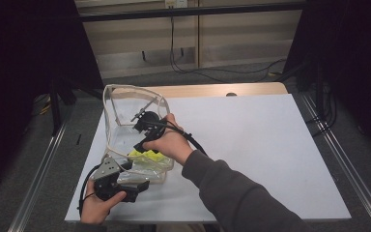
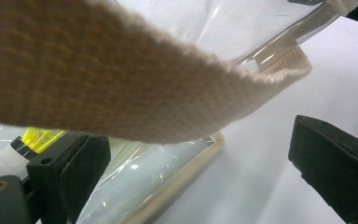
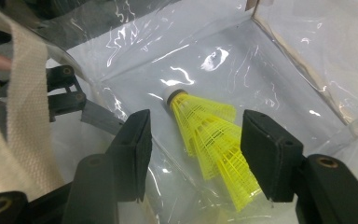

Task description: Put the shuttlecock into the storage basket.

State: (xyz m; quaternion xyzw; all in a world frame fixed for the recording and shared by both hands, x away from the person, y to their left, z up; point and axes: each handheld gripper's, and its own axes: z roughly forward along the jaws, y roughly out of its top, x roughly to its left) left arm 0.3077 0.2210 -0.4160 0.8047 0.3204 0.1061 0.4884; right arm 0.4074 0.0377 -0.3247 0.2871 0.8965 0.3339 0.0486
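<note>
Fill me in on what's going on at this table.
A person works with a handheld gripper in each hand at a clear plastic bag with webbing straps on the white table. The right gripper is reached inside the bag, its jaws apart on either side of yellow shuttlecocks lying on the bag's bottom, not pressing them. The left gripper sits at the bag's near edge, jaws open, with a strap hanging across in front of it.

1 clear bag (image 1: 125,104), 2 yellow shuttlecocks (image 3: 209,135)
</note>
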